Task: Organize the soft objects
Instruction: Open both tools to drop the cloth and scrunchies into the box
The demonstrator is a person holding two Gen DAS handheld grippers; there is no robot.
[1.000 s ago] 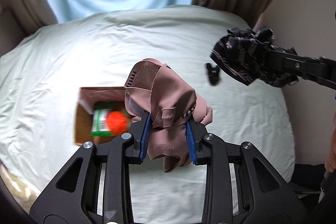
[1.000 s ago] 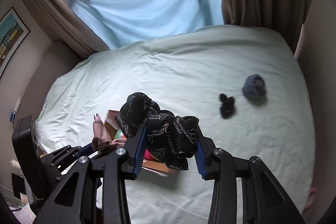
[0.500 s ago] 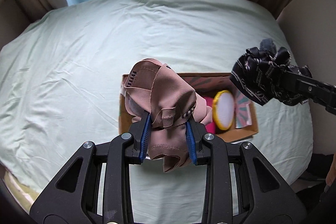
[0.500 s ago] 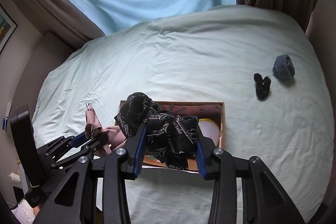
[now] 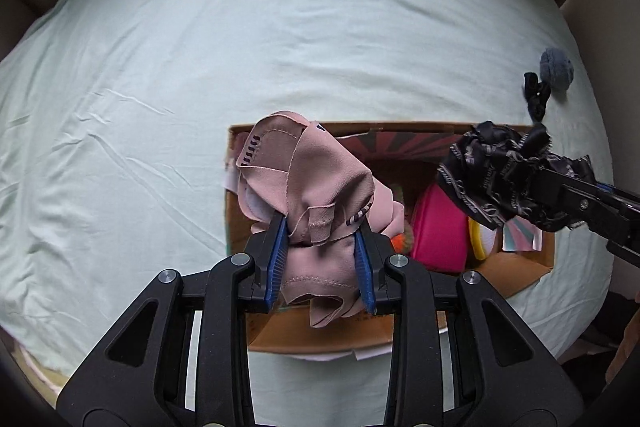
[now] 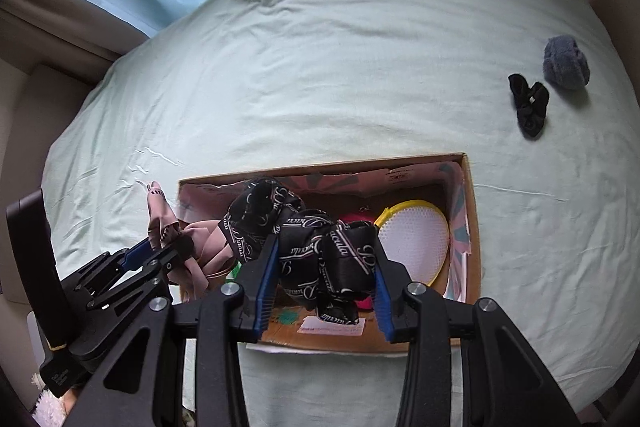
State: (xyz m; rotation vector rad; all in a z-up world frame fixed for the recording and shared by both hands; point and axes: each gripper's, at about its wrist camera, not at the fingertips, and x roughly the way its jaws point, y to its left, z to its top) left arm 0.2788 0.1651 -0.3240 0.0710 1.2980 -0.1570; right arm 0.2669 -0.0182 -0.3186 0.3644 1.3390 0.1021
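Note:
My left gripper [image 5: 320,227] is shut on a crumpled pink cloth [image 5: 312,179] and holds it over the left end of an open cardboard box [image 5: 320,339] on the bed. My right gripper [image 6: 324,255] is shut on a black cloth with white lettering [image 6: 316,243] and holds it over the same box [image 6: 468,227]. The black cloth [image 5: 500,179] and right gripper show at the right of the left wrist view. The pink cloth [image 6: 188,243] and left gripper [image 6: 160,251] show at the left of the right wrist view.
The box holds a yellow-rimmed white paddle [image 6: 412,239], a pink item [image 5: 440,235] and an orange ball [image 5: 400,243]. A black sock [image 6: 528,107] and a grey-blue fuzzy bundle [image 6: 566,63] lie on the pale green bedsheet [image 6: 320,67] at far right. Curtains hang behind the bed.
Both grippers have moved with their cloths from beside the box to above it and lower. The box now fills the middle of both views.

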